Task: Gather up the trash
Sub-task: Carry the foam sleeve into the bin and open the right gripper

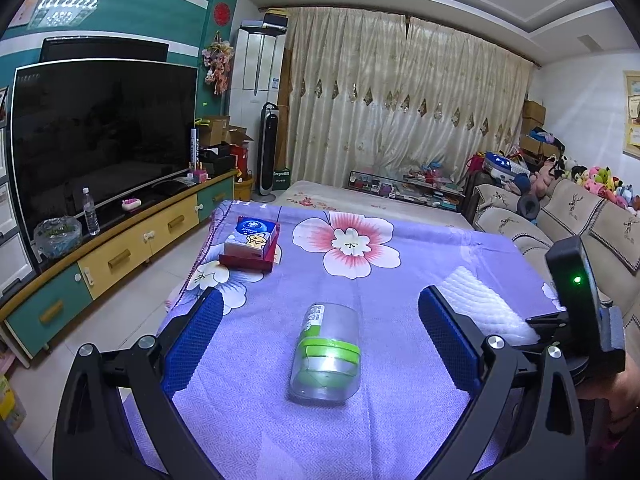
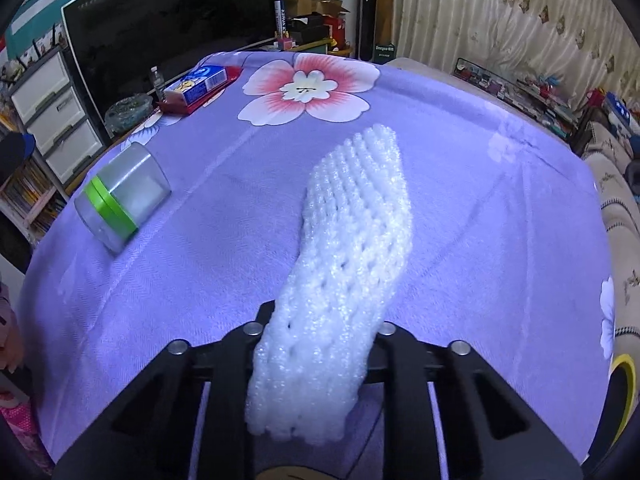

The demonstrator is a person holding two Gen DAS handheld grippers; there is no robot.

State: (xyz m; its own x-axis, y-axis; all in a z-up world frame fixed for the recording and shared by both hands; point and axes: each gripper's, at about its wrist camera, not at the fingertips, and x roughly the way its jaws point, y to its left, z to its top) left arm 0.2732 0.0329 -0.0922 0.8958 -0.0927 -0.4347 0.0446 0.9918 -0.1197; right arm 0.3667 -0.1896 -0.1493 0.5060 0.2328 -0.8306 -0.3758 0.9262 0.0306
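At the bottom centre of the right wrist view, the right gripper (image 2: 312,360) has its black jaws drawn in tight on the near end of a white foam fruit net (image 2: 352,216); the pads are hidden behind it. The net is a soft, springy mesh sleeve, knobbly and full of diamond holes, and it runs away up the frame over the purple floral cloth (image 2: 480,208), curving slightly. In the left wrist view the left gripper (image 1: 320,320) stands wide apart and holds nothing, its blue textured pads (image 1: 444,332) flanking a clear plastic jar (image 1: 326,354) that lies on its side in the lower middle, smooth-walled with a green band and a label. Toward the upper left of that view a blue tissue box (image 1: 252,236) sits on a flat red box (image 1: 248,262).

As I judge it, collecting has barely begun: one piece is gripped, the jar waits untouched, and no bin shows in either view.
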